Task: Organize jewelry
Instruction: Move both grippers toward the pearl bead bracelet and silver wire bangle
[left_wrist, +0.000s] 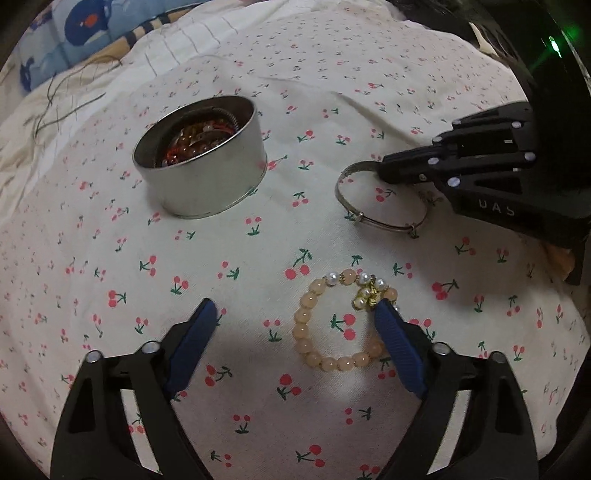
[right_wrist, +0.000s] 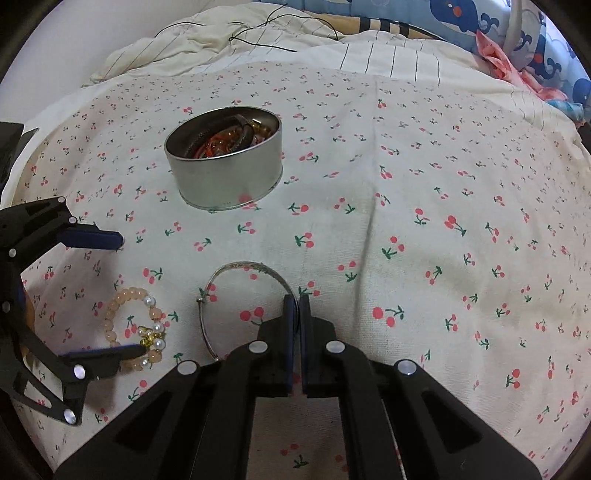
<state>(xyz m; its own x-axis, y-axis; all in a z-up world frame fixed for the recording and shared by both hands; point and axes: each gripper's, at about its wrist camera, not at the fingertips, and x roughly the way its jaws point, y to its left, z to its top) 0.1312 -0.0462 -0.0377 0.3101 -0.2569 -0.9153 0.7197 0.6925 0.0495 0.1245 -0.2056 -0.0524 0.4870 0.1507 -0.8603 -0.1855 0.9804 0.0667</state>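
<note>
- Right gripper (right_wrist: 298, 301) is pressed together on the thin rim of the silver bangle (right_wrist: 236, 269); the bangle lies on the cherry cloth (right_wrist: 406, 177), and I cannot tell if it is lifted.
- Left gripper (left_wrist: 295, 314) stands wide apart over the bead bracelet (left_wrist: 314, 332).
- One blue left pad (left_wrist: 395, 339) touches the bracelet at its pearl and gold charm; the other pad is well apart from it, over bare cloth.
- Bracelet is flat on the cloth, peach beads with some white pearls, just beside the bangle.
- Tin (left_wrist: 207, 184), round and metal, stands upright farther back on the cloth, apart from both pieces.
- Inside the tin I see red and amber beads and a dark band, all mixed.
- Behind the cloth there is a striped sheet (right_wrist: 369, 59) and a thin dark cord (right_wrist: 258, 33).
</note>
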